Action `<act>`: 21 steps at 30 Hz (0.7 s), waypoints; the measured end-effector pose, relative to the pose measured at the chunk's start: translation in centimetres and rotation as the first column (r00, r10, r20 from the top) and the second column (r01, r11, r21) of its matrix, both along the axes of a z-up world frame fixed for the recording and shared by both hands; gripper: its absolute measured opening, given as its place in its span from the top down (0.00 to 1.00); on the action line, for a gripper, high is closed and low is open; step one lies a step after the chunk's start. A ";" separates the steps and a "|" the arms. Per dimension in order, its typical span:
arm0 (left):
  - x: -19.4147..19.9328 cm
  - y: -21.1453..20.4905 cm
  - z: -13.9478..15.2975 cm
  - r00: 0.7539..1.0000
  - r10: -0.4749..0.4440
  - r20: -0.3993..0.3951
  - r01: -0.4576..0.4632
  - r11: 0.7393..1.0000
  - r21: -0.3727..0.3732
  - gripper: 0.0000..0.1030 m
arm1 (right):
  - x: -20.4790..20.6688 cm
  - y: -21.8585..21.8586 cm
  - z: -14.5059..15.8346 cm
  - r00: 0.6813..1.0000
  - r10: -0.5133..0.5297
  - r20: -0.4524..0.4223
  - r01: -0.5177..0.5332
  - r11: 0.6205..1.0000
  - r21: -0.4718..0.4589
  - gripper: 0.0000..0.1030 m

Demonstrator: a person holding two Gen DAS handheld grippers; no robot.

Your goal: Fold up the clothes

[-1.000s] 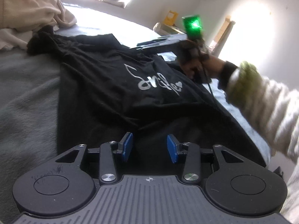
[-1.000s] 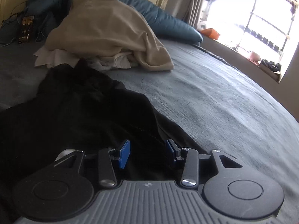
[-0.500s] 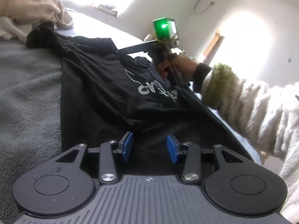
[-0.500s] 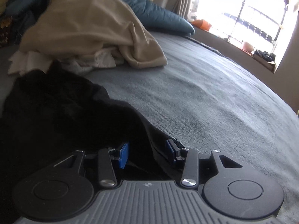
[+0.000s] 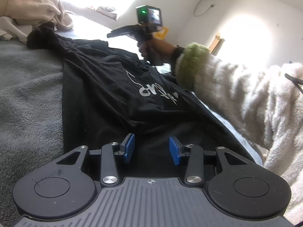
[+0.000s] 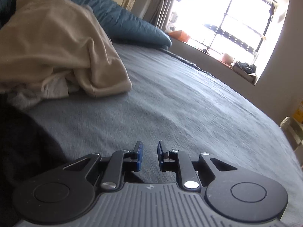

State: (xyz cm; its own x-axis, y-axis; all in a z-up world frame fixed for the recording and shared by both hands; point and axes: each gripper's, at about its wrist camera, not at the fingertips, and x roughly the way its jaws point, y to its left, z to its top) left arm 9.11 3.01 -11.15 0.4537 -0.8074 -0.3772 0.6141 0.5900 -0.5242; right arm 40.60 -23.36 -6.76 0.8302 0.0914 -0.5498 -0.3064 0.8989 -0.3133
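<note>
A black T-shirt (image 5: 106, 87) with silver script lies spread on the grey bed (image 5: 28, 98). My left gripper (image 5: 151, 149) hangs over the shirt's near hem. Its blue pads stand apart and the black cloth lies below the gap. A hand in a fluffy white sleeve (image 5: 246, 94) holds my right gripper (image 5: 111, 35) up above the shirt's far side. In the right wrist view the right gripper (image 6: 149, 155) has its jaws closing with a narrow gap. Nothing is between them, only bare bed (image 6: 189, 104) behind. The shirt's edge (image 6: 22, 143) shows dark at the left.
A beige garment heap (image 6: 56, 43) over white clothes lies at the bed's head, also the beige heap (image 5: 28, 5) top left. A blue pillow (image 6: 132, 24) sits behind it. A bright window (image 6: 236, 19) with a cluttered sill is beyond the bed.
My right gripper has swung right, off the black shirt and over bare bed, and its jaws have narrowed. The hand holding it rose above the shirt. My left gripper has hardly moved.
</note>
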 end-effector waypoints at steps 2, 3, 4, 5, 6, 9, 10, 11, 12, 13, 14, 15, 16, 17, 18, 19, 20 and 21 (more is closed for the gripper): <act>0.1 0.1 -0.1 1.000 -0.001 -0.005 0.001 1.000 -0.009 0.61 | 1.6 0.5 -0.5 0.999 -0.036 -0.021 0.036 0.999 -0.010 0.83; 0.1 0.2 -0.1 1.000 -0.002 -0.007 0.002 1.000 -0.012 0.61 | 2.1 0.4 -0.4 0.998 -0.055 -0.032 0.054 0.998 -0.015 0.82; 0.1 0.3 -0.1 1.000 -0.002 -0.008 0.002 1.000 -0.014 0.61 | 2.4 0.1 -0.2 0.997 -0.070 -0.040 0.070 0.997 -0.009 0.82; 0.1 0.3 -0.1 1.000 -0.002 -0.007 0.002 1.000 -0.014 0.61 | 2.3 -0.6 0.5 0.996 -0.081 -0.036 0.082 0.996 0.019 0.81; 0.0 0.3 -0.1 1.000 -0.002 -0.006 0.002 1.000 -0.014 0.61 | 2.0 -1.5 1.5 0.995 -0.094 -0.027 0.095 0.994 0.054 0.80; 0.0 0.4 -0.1 1.000 -0.002 -0.006 0.002 1.000 -0.015 0.61 | 0.0 -5.2 4.5 0.991 -0.128 -0.028 0.131 0.979 0.159 0.60; 0.0 0.4 -0.1 1.000 -0.002 -0.006 0.002 1.000 -0.015 0.61 | -0.8 -6.5 5.5 0.990 -0.139 -0.032 0.143 0.971 0.193 0.53; 0.0 0.4 -0.1 1.000 -0.001 -0.006 0.001 1.000 -0.014 0.61 | -1.5 -7.8 6.3 0.988 -0.147 -0.041 0.152 0.962 0.224 0.48; -0.1 0.4 -0.1 1.000 -0.001 -0.005 0.001 1.000 -0.014 0.61 | -2.2 -9.0 6.6 0.987 -0.148 -0.060 0.159 0.955 0.251 0.46; -0.1 0.4 0.0 1.000 -0.001 -0.005 0.001 1.000 -0.013 0.61 | -2.9 -10.2 6.7 0.985 -0.150 -0.082 0.167 0.947 0.274 0.45; -0.1 0.4 0.0 1.000 -0.001 -0.005 0.001 1.000 -0.014 0.61 | -3.5 -11.0 6.3 0.983 -0.151 -0.108 0.176 0.942 0.286 0.45; -0.1 0.4 0.0 1.000 -0.001 -0.006 0.001 1.000 -0.015 0.61 | -4.1 -11.5 5.7 0.980 -0.146 -0.132 0.179 0.941 0.289 0.45; -0.1 0.5 -0.1 1.000 -0.001 -0.006 0.001 1.000 -0.016 0.61 | -4.7 -12.1 5.0 0.978 -0.141 -0.155 0.182 0.939 0.291 0.45; -0.1 0.5 -0.1 1.000 -0.001 -0.007 0.001 1.000 -0.018 0.61 | -5.2 -12.5 4.3 0.975 -0.134 -0.177 0.181 0.940 0.290 0.45; -0.1 0.5 -0.1 1.000 -0.002 -0.008 0.002 1.000 -0.019 0.61 | -5.6 -12.5 3.4 0.973 -0.121 -0.195 0.174 0.943 0.282 0.45; 0.0 0.4 -0.1 1.000 -0.002 -0.009 0.002 1.000 -0.021 0.61 | -6.0 -12.3 2.6 0.972 -0.107 -0.210 0.163 0.949 0.269 0.45; 0.0 0.4 -0.1 1.000 -0.003 -0.011 0.002 1.000 -0.022 0.61 | -6.3 -11.9 1.8 0.972 -0.092 -0.218 0.146 0.958 0.247 0.45; 0.1 0.4 -0.1 1.000 -0.003 -0.011 0.003 1.000 -0.024 0.61 | -6.5 -11.5 1.1 0.971 -0.079 -0.224 0.129 0.967 0.219 0.45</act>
